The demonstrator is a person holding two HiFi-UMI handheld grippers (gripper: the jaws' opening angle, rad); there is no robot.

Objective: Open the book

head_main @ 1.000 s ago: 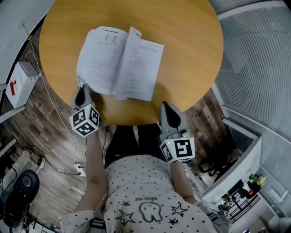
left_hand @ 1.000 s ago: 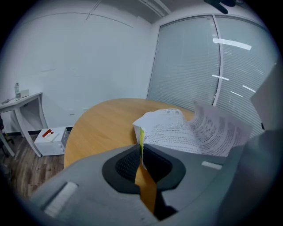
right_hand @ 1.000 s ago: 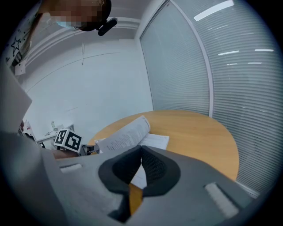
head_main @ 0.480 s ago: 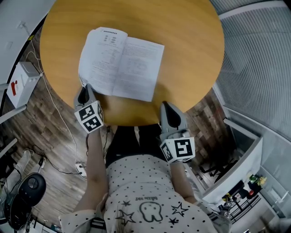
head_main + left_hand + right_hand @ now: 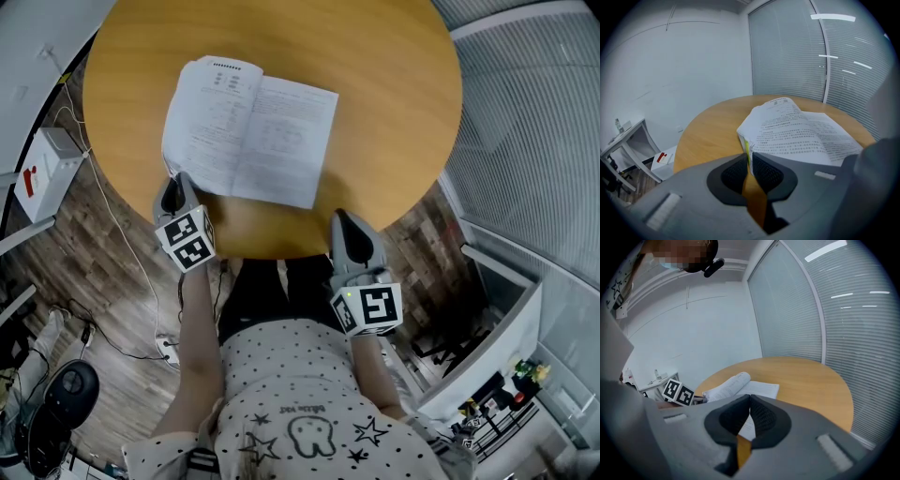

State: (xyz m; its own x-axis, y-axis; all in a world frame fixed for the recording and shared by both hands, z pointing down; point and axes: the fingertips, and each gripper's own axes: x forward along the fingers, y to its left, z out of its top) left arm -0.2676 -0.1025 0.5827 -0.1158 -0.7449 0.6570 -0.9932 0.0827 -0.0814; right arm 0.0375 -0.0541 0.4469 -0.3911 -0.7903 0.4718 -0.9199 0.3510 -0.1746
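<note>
A: Books?
B: One book (image 5: 246,131), lying open on the one round table (image 5: 394,94).
A: Grippers?
B: Two. The left gripper (image 5: 749,157) is opening, the book's corner between its tips; the right gripper (image 5: 750,397) is closed and empty.

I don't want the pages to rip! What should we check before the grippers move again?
1. Book lying open, pages flat on the table: ok.
2. Left gripper letting go: jaws are opening, with a slim gap and the book's corner at their tips. Pads fully off the paper: cannot tell.
3. Right gripper shut with nothing between its jaws: ok.
4. Right gripper away from the book, by the table's near edge: ok.
</note>
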